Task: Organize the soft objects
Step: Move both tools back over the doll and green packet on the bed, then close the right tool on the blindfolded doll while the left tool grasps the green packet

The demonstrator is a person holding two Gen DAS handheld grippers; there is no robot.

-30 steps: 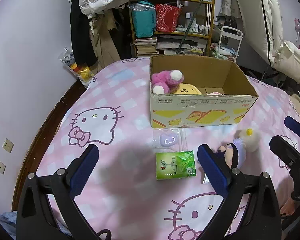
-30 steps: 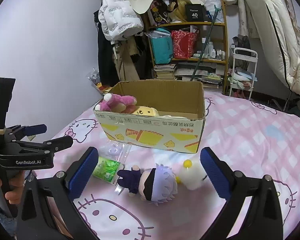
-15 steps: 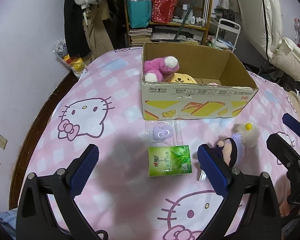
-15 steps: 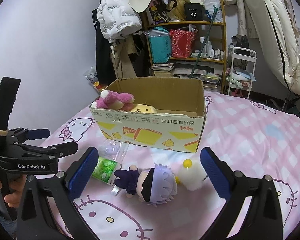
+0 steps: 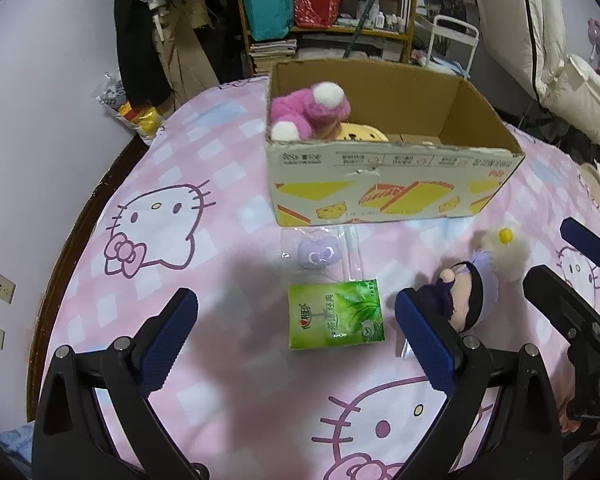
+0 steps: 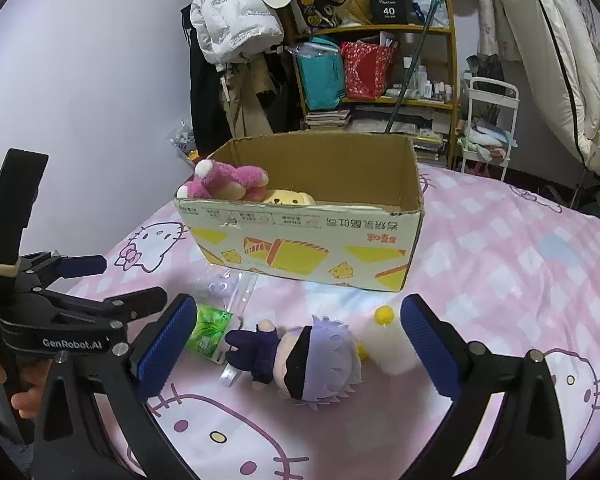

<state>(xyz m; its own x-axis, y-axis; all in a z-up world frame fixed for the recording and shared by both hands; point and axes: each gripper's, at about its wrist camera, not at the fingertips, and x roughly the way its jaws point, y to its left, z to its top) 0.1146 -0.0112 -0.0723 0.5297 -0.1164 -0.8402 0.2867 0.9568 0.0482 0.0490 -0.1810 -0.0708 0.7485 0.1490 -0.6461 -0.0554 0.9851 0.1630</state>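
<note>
A cardboard box (image 5: 388, 184) (image 6: 300, 248) stands on the pink bed and holds a pink plush (image 5: 312, 110) (image 6: 228, 180) and a yellow plush (image 5: 362, 134) (image 6: 286, 200). In front of it lie a green tissue pack (image 5: 334, 314) (image 6: 208, 330), a lilac toy in a clear bag (image 5: 319, 252) (image 6: 220, 286), a purple-haired doll (image 5: 466, 296) (image 6: 308, 360) and a white fluffy toy with a yellow ball (image 5: 502, 248) (image 6: 388, 340). My left gripper (image 5: 296, 336) is open above the tissue pack. My right gripper (image 6: 300, 344) is open above the doll.
The bed's wooden edge (image 5: 88, 208) runs along the left by the wall. Behind the bed stand a cluttered shelf (image 6: 380, 60), hanging coats (image 6: 228, 12) and a white cart (image 6: 488, 120). A hand (image 6: 24, 384) holds the left gripper.
Both grippers have moved forward and lower toward the things in front of the box; tissue pack and doll appear larger. Nothing has been taken hold of.
</note>
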